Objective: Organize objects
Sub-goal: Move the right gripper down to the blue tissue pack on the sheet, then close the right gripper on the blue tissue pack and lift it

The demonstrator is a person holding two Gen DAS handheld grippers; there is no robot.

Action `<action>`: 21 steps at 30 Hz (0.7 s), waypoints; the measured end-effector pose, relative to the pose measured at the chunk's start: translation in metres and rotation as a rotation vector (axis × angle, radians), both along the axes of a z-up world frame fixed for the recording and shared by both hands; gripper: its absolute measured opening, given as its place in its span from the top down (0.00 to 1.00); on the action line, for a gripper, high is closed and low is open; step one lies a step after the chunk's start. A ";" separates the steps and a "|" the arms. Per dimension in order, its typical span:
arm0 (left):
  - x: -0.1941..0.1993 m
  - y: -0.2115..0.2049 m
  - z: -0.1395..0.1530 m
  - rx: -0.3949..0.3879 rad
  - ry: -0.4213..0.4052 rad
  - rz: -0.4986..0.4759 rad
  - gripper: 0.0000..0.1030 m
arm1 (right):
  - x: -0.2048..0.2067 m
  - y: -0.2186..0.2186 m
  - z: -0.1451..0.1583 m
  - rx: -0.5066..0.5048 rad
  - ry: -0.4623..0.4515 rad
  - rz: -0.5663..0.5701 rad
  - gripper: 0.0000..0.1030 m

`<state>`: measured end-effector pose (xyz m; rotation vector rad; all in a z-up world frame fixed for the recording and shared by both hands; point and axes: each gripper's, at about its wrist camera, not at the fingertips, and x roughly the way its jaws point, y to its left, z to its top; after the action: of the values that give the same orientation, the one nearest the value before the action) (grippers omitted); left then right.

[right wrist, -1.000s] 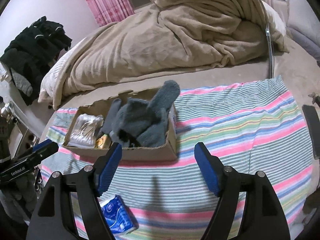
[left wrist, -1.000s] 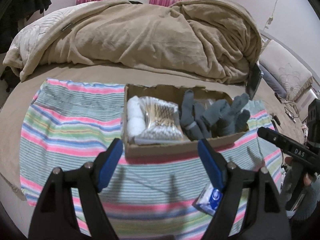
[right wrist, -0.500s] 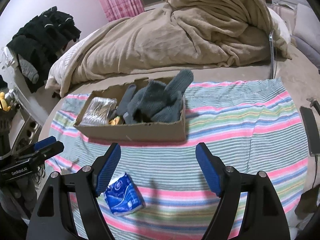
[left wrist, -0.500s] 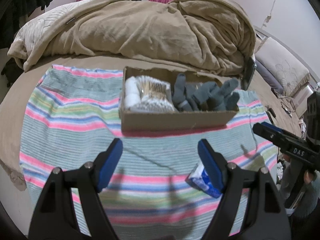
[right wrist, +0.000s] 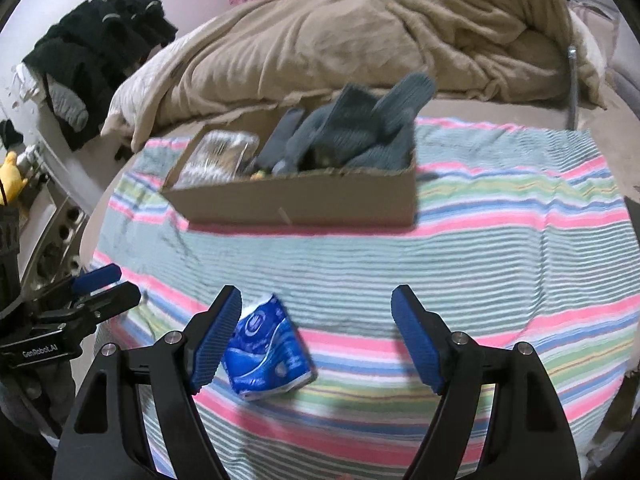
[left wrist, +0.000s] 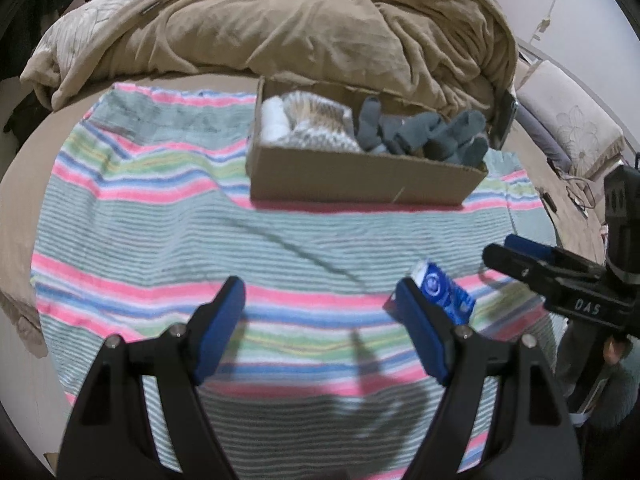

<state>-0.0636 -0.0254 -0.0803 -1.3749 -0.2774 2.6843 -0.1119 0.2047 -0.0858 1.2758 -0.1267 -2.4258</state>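
A cardboard box (left wrist: pixel 360 176) sits on the striped towel (left wrist: pixel 160 232) and holds grey socks (left wrist: pixel 424 136), a bag of cotton swabs (left wrist: pixel 320 124) and a white roll. A blue tissue pack (right wrist: pixel 266 350) lies on the towel in front of the box, just right of my right gripper's left fingertip; it also shows in the left wrist view (left wrist: pixel 444 296). My left gripper (left wrist: pixel 320 328) is open and empty above the towel. My right gripper (right wrist: pixel 316 336) is open and empty above the towel. The box shows in the right wrist view (right wrist: pixel 304 200).
A heaped tan blanket (left wrist: pixel 280 28) lies behind the box. Dark clothes (right wrist: pixel 96 48) hang at the far left. A pillow (left wrist: pixel 568 128) lies at the right. The towel (right wrist: pixel 500 248) covers the bed's near part.
Both grippers have pulled back from the box toward me, so the box looks smaller and farther. The tissue pack has come fully into view near both grippers. Both stay open.
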 end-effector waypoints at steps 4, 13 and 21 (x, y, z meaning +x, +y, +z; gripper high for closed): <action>0.004 -0.004 -0.009 0.005 -0.017 0.002 0.23 | 0.002 -0.014 -0.010 0.021 -0.028 0.039 0.22; 0.011 -0.014 -0.026 0.029 -0.046 0.007 0.23 | 0.007 -0.050 -0.036 0.106 -0.099 0.135 0.22; 0.016 -0.021 -0.032 0.033 -0.045 -0.003 0.23 | 0.002 -0.059 -0.050 0.139 -0.146 0.130 0.22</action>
<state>-0.0479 -0.0464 -0.1125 -1.4257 -0.3218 2.6366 -0.1101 0.1453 -0.1357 1.4739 0.0835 -2.2641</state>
